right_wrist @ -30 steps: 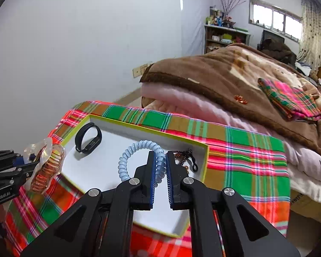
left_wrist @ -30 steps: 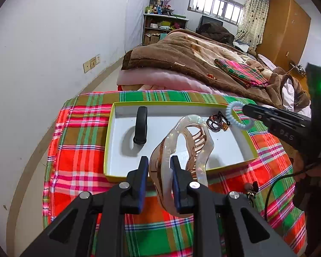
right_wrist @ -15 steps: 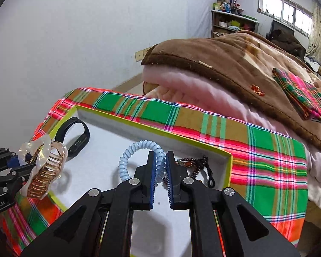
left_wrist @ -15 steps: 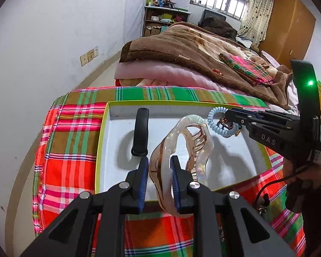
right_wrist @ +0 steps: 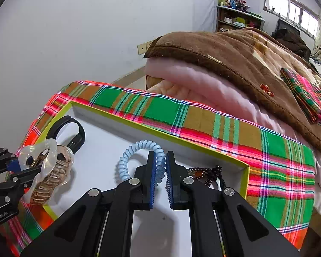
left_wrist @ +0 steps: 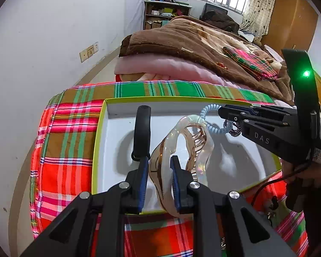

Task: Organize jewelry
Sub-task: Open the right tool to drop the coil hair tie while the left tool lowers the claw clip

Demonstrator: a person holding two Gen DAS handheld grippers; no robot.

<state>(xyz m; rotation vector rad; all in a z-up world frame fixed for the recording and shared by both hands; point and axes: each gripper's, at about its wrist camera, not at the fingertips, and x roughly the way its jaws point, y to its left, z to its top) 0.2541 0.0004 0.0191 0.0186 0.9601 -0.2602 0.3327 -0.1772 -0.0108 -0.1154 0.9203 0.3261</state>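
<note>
Clearance above the box floor (right_wrist: 109,147) is what the coming release seems to turn on: the left claw (left_wrist: 159,171) is closed on the translucent hair clip (left_wrist: 190,141), long axis running away from the claw, just inside the box's near edge. The right claw (right_wrist: 160,171) is pinched narrow on the blue spiral hair tie (right_wrist: 139,150), toward the far right corner beside the dark bead bracelet (right_wrist: 207,172), with the black band (left_wrist: 141,128) at the left.
</note>
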